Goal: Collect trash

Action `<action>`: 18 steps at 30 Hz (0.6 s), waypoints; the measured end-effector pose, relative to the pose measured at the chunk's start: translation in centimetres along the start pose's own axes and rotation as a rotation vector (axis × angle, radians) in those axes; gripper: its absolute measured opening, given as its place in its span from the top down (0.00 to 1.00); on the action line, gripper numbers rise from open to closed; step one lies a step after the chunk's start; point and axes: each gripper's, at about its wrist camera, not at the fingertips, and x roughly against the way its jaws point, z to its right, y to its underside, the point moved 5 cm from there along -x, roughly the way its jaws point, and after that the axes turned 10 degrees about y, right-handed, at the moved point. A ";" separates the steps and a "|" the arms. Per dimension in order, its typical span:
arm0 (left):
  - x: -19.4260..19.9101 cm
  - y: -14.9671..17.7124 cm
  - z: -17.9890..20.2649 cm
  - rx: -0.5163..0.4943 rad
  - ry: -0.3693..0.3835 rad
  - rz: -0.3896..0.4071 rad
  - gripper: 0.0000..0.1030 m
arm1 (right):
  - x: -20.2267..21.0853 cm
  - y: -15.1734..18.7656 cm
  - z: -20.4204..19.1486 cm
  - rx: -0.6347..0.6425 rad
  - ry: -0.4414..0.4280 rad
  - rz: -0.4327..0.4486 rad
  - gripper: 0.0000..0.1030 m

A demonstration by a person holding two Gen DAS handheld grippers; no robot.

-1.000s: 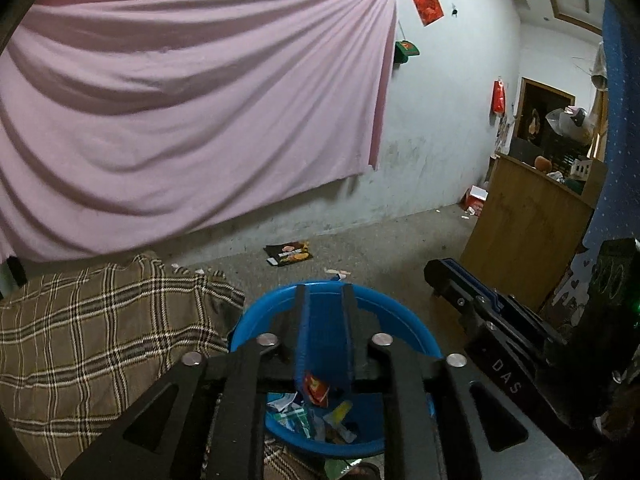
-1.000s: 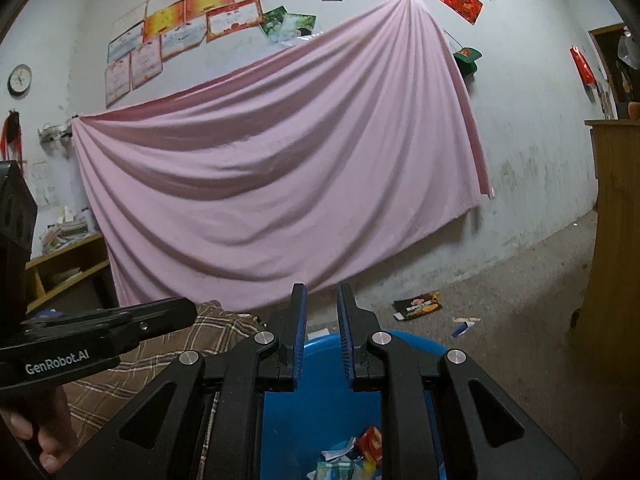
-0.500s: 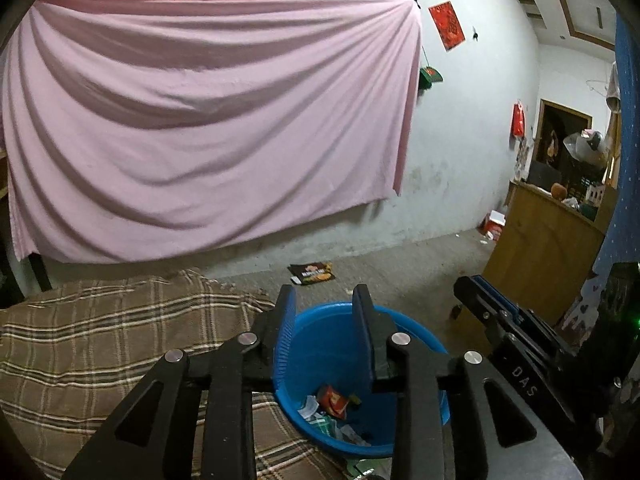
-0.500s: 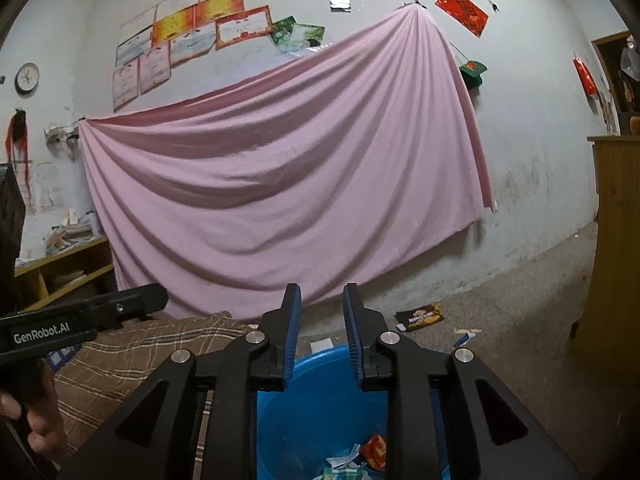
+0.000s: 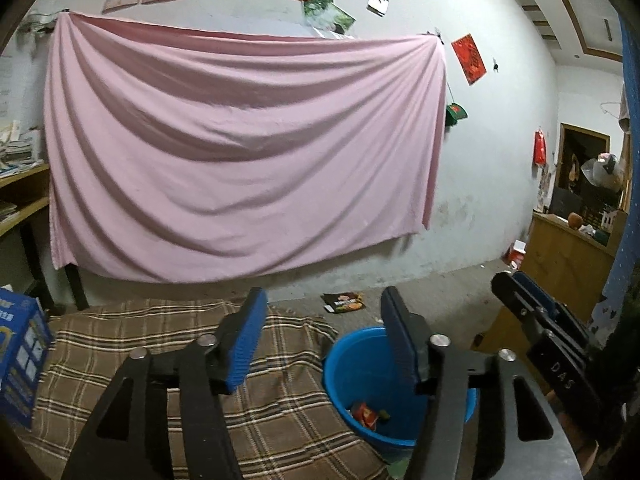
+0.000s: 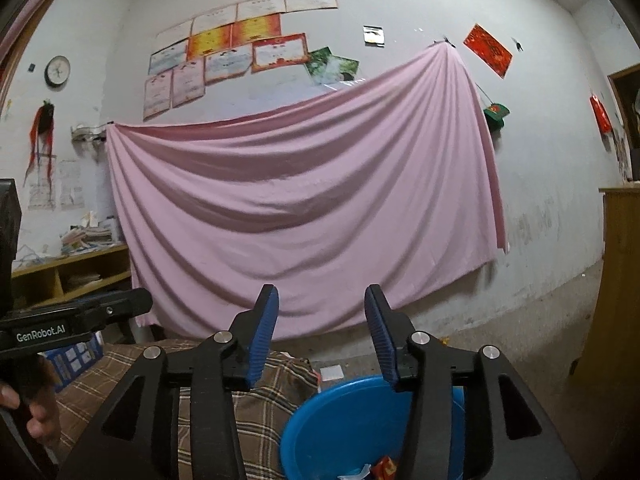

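Note:
A blue plastic basin [image 5: 360, 364] stands on the floor beside a plaid blanket, with a red wrapper [image 5: 365, 414] and other scraps lying in it. My left gripper [image 5: 322, 312] hangs above and to the left of the basin, jaws opening, nothing between them. In the right wrist view the same basin [image 6: 344, 420] shows below my right gripper [image 6: 320, 308], whose jaws are also opening around empty air. A dark snack packet [image 5: 345, 303] lies on the floor beyond the basin. The right gripper [image 5: 532, 300] also shows at the right of the left wrist view.
A brown plaid blanket [image 5: 140, 344] covers the floor on the left. A pink sheet [image 5: 240, 160] hangs on the back wall. A wooden cabinet [image 5: 568, 256] stands right, a blue carton [image 5: 18, 356] left, low shelves [image 6: 72, 272] beyond. A hand [image 6: 24, 400] holds the left gripper.
Both grippers have risen and tilted up away from the basin, and both have gone from nearly shut to open. The left view has swung leftward, so the basin now sits lower right.

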 end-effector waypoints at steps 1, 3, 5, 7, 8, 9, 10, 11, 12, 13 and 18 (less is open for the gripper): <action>0.5 0.0 -0.2 0.003 -0.005 0.006 0.45 | 0.3 -0.1 -0.2 -0.001 0.000 0.003 0.55; 1.4 0.1 -0.7 0.004 -0.015 0.012 0.43 | 0.8 -0.3 -0.5 -0.003 -0.001 0.007 0.55; 2.1 0.3 -1.0 0.003 -0.030 0.016 0.36 | 1.3 -0.5 -0.8 -0.001 0.000 0.008 0.53; 3.0 0.4 -1.3 0.005 -0.045 0.029 0.16 | 1.8 -0.6 -1.2 -0.002 0.004 0.011 0.44; 3.5 0.4 -1.5 0.006 -0.054 0.041 0.13 | 2.1 -0.6 -1.3 -0.004 0.005 0.013 0.40; 3.8 0.5 -1.6 0.005 -0.058 0.049 0.10 | 2.4 -0.7 -1.5 -0.006 0.005 0.015 0.32; 4.1 0.6 -1.8 0.005 -0.061 0.053 0.09 | 2.7 -0.8 -1.6 -0.010 0.005 0.021 0.29; 4.5 0.7 -1.9 0.005 -0.067 0.053 0.09 | 3.0 -0.8 -1.7 -0.011 0.004 0.023 0.29; 4.8 0.8 -2.1 0.005 -0.073 0.053 0.08 | 3.2 -0.8 -1.9 -0.011 0.004 0.024 0.27; 5.3 1.0 -2.3 0.004 -0.081 0.055 0.07 | 3.5 -0.9 -2.2 -0.010 0.004 0.024 0.25; 7.2 1.6 -2.9 0.002 -0.098 0.074 0.03 | 4.6 -0.9 -3.5 -0.002 0.002 0.026 0.18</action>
